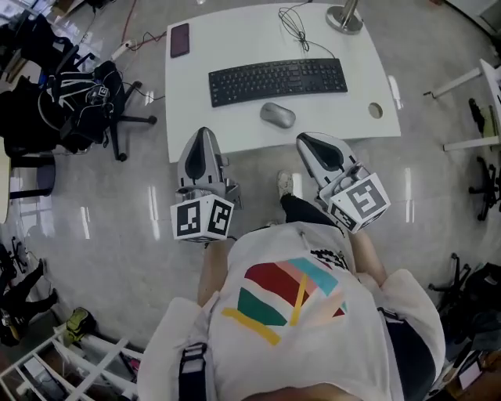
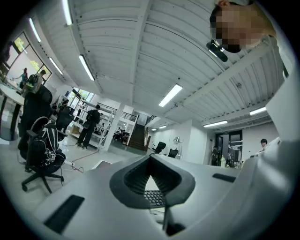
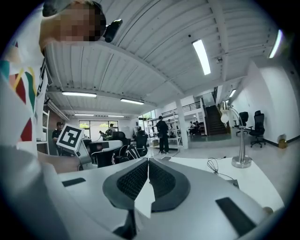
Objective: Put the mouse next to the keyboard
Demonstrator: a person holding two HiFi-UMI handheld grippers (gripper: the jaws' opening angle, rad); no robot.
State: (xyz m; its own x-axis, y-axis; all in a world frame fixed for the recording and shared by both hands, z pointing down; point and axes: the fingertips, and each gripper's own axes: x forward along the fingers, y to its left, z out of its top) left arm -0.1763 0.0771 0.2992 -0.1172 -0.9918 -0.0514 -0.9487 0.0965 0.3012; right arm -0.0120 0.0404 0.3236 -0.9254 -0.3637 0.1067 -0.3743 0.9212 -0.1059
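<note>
Left gripper point(image 1: 203, 133): grey two-jaw tool; jaws closed tip to tip with nothing between them; pointed toward the table, tip at its near edge in the head view; in the left gripper view point(image 2: 150, 158) a narrow slit below the meeting tips, keys visible through it.
Right gripper point(image 1: 302, 140): matching grey tool; jaws pressed together and empty, pads meeting along one line in the right gripper view point(image 3: 148, 162); tip at the near table edge, well apart from the left one.
Marker cubes: white cube with black square patterns at the rear of each tool, left point(image 1: 202, 219) and right point(image 1: 360, 202); both close to the person's white shirt with a striped colour print point(image 1: 290, 309).
Grey oval mouse point(image 1: 278, 115): flat on the table, untouched by either tool; just beside the near long edge of the keyboard, below its middle; between the keyboard and the two tool tips.
Black full-size keyboard point(image 1: 278, 80): flat across the middle of the table, long side facing the person.
White rectangular table point(image 1: 192, 129): dark flat phone point(image 1: 180, 40) at the far left corner; round metal lamp base point(image 1: 344, 17) at the far right; thin black cable point(image 1: 296, 27) looped beside that base.
Surroundings: black office chair loaded with dark bags point(image 1: 82, 106) on the glossy grey floor, left of the table.
</note>
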